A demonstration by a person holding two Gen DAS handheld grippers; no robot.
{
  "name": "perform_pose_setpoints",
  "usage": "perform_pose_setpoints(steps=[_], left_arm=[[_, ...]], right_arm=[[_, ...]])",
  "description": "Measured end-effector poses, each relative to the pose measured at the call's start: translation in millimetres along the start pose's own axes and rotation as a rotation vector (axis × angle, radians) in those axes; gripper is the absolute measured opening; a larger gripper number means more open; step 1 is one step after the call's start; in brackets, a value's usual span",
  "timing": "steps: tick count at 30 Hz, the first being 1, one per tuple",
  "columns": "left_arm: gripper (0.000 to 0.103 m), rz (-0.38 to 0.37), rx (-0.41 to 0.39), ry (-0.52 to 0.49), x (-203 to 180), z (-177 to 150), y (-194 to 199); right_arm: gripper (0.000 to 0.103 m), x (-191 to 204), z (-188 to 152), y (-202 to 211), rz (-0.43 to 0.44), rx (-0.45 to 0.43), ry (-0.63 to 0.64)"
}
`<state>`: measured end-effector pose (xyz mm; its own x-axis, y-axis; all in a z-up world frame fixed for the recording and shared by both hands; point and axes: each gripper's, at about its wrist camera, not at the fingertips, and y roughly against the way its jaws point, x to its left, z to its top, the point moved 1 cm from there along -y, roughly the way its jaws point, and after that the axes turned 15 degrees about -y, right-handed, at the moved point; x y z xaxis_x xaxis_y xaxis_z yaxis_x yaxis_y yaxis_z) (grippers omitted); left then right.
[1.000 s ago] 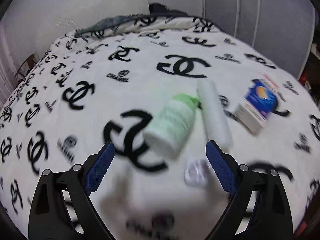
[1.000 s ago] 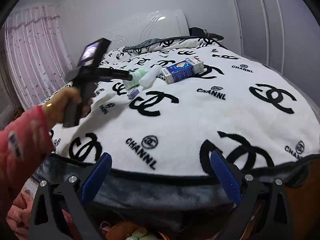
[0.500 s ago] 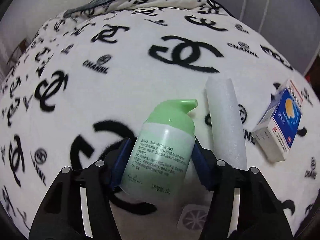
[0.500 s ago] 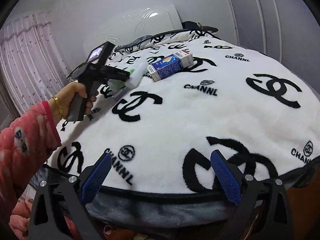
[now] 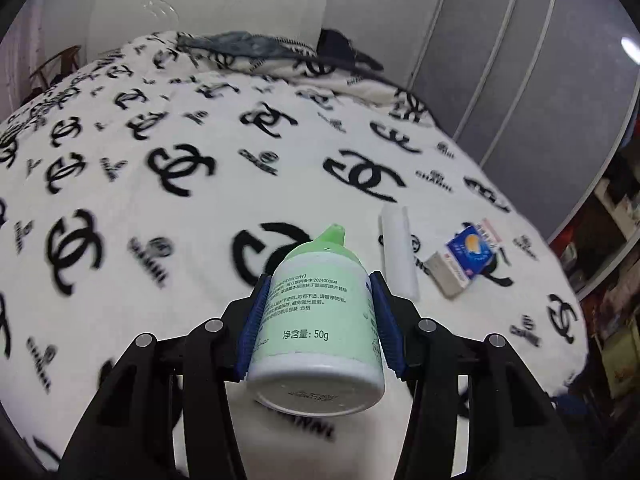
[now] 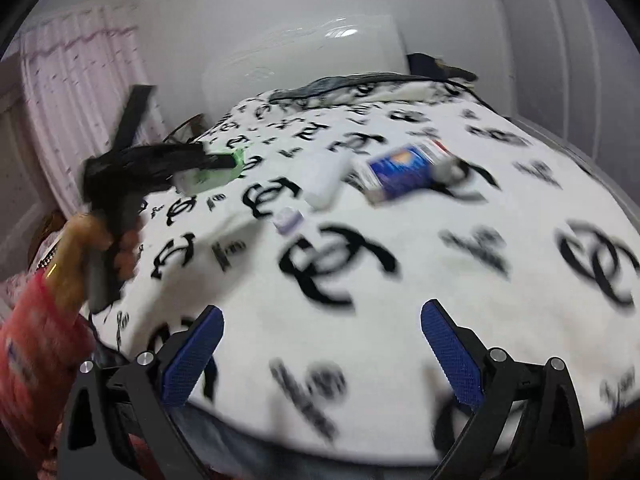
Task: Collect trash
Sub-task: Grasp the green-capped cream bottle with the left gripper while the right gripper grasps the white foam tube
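Left gripper (image 5: 320, 320) is clamping the green pump bottle (image 5: 318, 320) across its body; jaws have just been closing, blue pads pressing both sides, nozzle pointing away from the camera. Bottle is hanging clear above the blanket (image 5: 200, 220), likely being carried off to a bin that isn't in view. Right gripper (image 6: 320, 354) is hovering over the blanket's near edge, jaws spread wide with nothing between them, probably readying for the next item. Still lying on the blanket beyond the bottle: white tube (image 5: 398, 252), blue-and-white box (image 5: 464, 258) beside it, small clear cap (image 6: 289, 219) nearer.
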<state>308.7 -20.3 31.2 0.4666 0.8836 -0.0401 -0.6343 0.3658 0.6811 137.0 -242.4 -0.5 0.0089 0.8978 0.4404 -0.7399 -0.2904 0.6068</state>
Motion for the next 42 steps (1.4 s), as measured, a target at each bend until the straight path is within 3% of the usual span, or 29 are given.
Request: perform_pose_setpoints(steps=[6, 10, 12, 13, 18, 19, 21, 31, 35, 42], left_arm=[[0.048, -0.001, -0.050, 0.000, 7, -25, 50], [0.048, -0.002, -0.051, 0.013, 13, -36, 64], [0.048, 0.003, -0.049, 0.012, 15, -41, 69], [0.048, 0.006, -0.046, 0.012, 16, -43, 71], [0.048, 0.007, -0.032, 0.028, 23, -55, 75], [0.048, 0.005, -0.026, 0.032, 24, -57, 74], [0.048, 0.006, -0.020, 0.032, 23, -60, 74], [0.048, -0.014, -0.020, 0.007, 2, -76, 94], [0.048, -0.040, -0.009, -0.045, -22, -99, 114], [0.048, -0.115, 0.041, -0.072, -71, -180, 146]], right_arm=[[0.096, 41, 63, -85, 0.052, 0.132, 0.047], [0.090, 51, 95, -144, -0.019, 0.184, 0.020], [0.088, 49, 106, -170, -0.101, 0.195, 0.013], [0.084, 47, 111, -185, -0.130, 0.212, -0.009], [0.034, 33, 115, -227, -0.237, 0.314, -0.075], [0.033, 32, 115, -227, -0.247, 0.312, -0.073], [0.029, 32, 116, -217, -0.213, 0.306, -0.087], [0.028, 55, 100, -116, -0.058, 0.233, 0.001], [0.029, 61, 59, -53, 0.047, 0.234, 0.054], [0.029, 48, -61, 36, 0.139, 0.335, 0.152]])
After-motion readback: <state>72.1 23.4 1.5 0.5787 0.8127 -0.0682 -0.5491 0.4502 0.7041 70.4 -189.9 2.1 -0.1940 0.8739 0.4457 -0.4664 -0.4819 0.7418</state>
